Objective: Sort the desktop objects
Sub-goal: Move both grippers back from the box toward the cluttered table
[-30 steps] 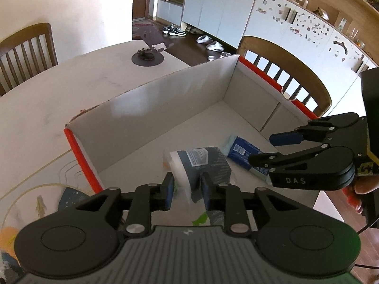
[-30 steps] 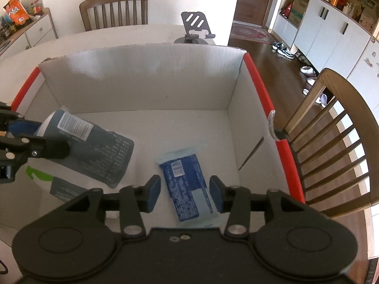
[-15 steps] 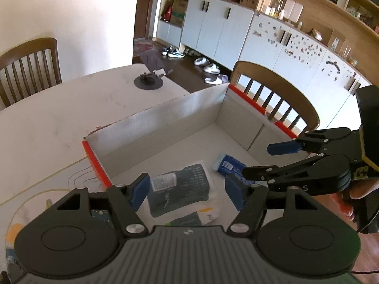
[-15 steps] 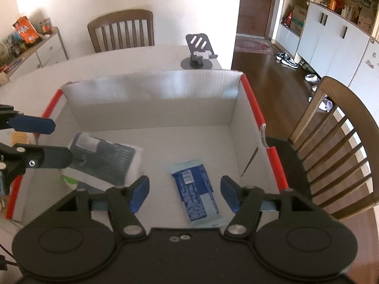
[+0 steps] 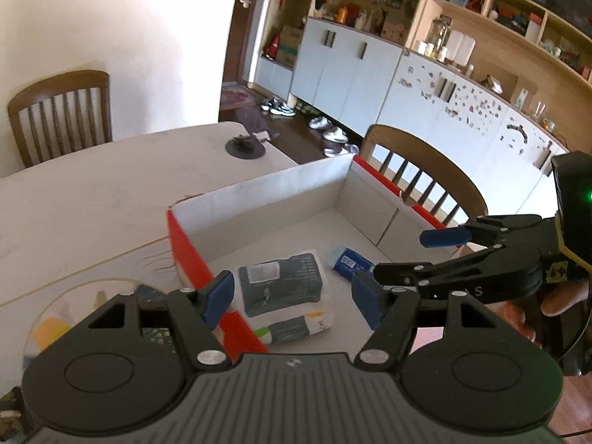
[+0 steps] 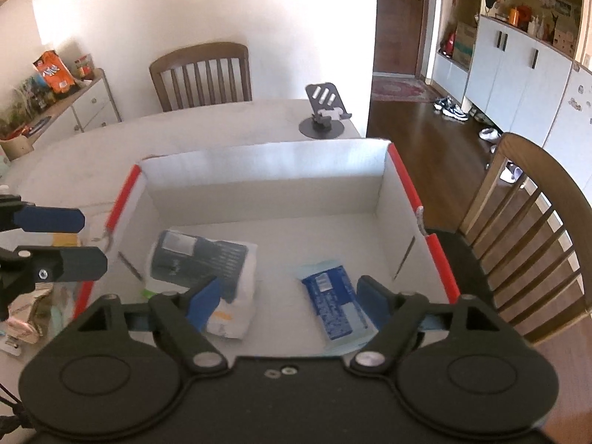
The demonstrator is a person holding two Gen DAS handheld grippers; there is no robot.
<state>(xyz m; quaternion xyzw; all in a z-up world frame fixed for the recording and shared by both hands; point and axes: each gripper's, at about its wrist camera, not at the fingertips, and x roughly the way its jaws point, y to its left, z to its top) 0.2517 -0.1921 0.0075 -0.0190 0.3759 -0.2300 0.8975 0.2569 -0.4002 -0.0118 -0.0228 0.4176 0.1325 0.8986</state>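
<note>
Hovering grippers: left gripper (image 5: pixel 292 298) hung above the near left rim of the box, fingers spread wide and holding nothing; right gripper (image 6: pixel 285 301) hung over the near edge, fingers likewise wide apart and bare.
Nearest item: small green-and-white soft packet (image 5: pixel 296 329) lay flat on the floor of the box, partly under the big pack.
Main item: dark grey and white plastic-wrapped soft pack (image 6: pixel 203 262) lay label-up in the left half of the box.
Beside it: blue foil-wrapped flat packet (image 6: pixel 331 301) lay well apart in the right half.
Handling: both packs looked light, soft and slick; a pinch across a narrow side or a sealed end seemed the surest hold.
Container: white cardboard box with red-edged sides (image 6: pixel 403 177) sat on the pale table (image 5: pixel 92 199).
Outside left: loose wrappers (image 6: pixel 29 314) waited by the wall of the box, probably next.
Far: grey phone stand (image 6: pixel 325 114), wooden chair (image 6: pixel 201 74).
</note>
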